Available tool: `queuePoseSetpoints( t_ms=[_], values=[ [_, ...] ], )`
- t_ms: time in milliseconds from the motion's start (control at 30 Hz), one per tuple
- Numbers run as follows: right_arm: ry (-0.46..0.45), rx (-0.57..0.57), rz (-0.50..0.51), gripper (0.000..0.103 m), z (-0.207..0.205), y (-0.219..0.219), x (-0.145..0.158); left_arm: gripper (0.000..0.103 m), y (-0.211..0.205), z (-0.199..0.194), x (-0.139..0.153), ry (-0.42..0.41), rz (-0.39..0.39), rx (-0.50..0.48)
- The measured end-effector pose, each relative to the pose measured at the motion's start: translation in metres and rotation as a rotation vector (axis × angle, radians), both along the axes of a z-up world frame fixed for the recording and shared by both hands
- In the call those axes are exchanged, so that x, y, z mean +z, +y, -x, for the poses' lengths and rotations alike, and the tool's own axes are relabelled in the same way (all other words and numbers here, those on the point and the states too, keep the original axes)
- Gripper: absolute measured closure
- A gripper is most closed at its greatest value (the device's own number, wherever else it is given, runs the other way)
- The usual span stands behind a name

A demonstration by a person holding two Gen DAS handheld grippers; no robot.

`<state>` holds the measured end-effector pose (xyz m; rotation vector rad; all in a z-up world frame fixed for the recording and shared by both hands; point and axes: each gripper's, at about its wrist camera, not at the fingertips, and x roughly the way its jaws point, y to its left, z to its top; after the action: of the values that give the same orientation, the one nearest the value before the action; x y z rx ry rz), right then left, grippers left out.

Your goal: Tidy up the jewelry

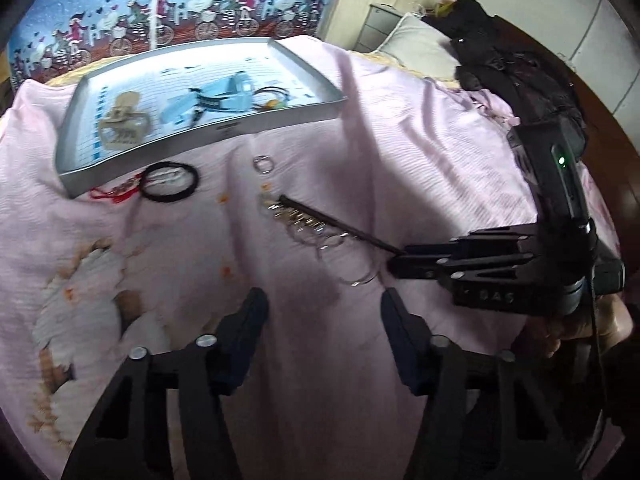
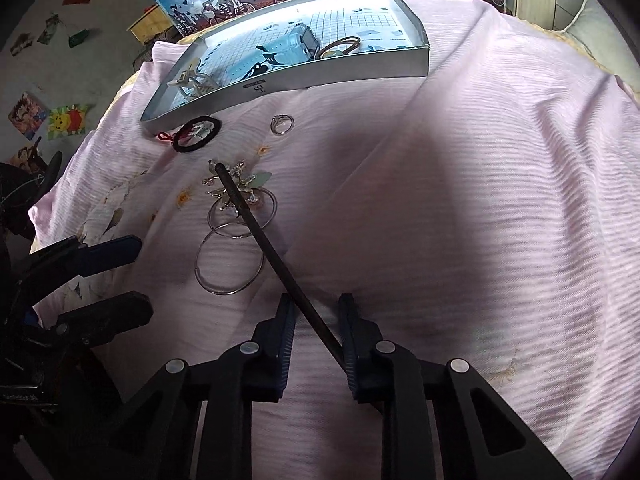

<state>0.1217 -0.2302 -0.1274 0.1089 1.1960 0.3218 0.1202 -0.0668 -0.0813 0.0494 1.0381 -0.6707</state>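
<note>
Two grippers hover over the pink bedspread (image 2: 480,160). The right gripper (image 2: 316,312) grasps a dark hair stick (image 2: 264,236) lying across silver hoops (image 2: 230,264); the left gripper (image 1: 324,304) hangs released, empty.

One silver tray (image 2: 304,76), one black hair tie (image 2: 196,135) on the bed, one small ring (image 2: 282,124), two large hoop bangles (image 2: 230,264), one dark hair stick (image 2: 260,232), one beige hair claw (image 1: 124,122) in the tray

A pink bedspread (image 1: 400,128) covers the bed; blue bicycle-print curtain (image 1: 120,12) behind.
</note>
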Motion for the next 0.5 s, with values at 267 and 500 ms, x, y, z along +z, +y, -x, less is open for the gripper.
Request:
queuePoseSetpoints(
  t_ms=[267,500],
  values=[
    [0.005,-0.02,-0.019,0.087,-0.004,-0.002,-0.004,0.057,-0.017,-0.031,-0.017,0.039,-0.019,0.005],
    [0.006,-0.021,-0.04,0.089,-0.008,-0.001,-0.006,0.057,-0.026,-0.057,-0.026,0.07,-0.009,0.011]
  ],
)
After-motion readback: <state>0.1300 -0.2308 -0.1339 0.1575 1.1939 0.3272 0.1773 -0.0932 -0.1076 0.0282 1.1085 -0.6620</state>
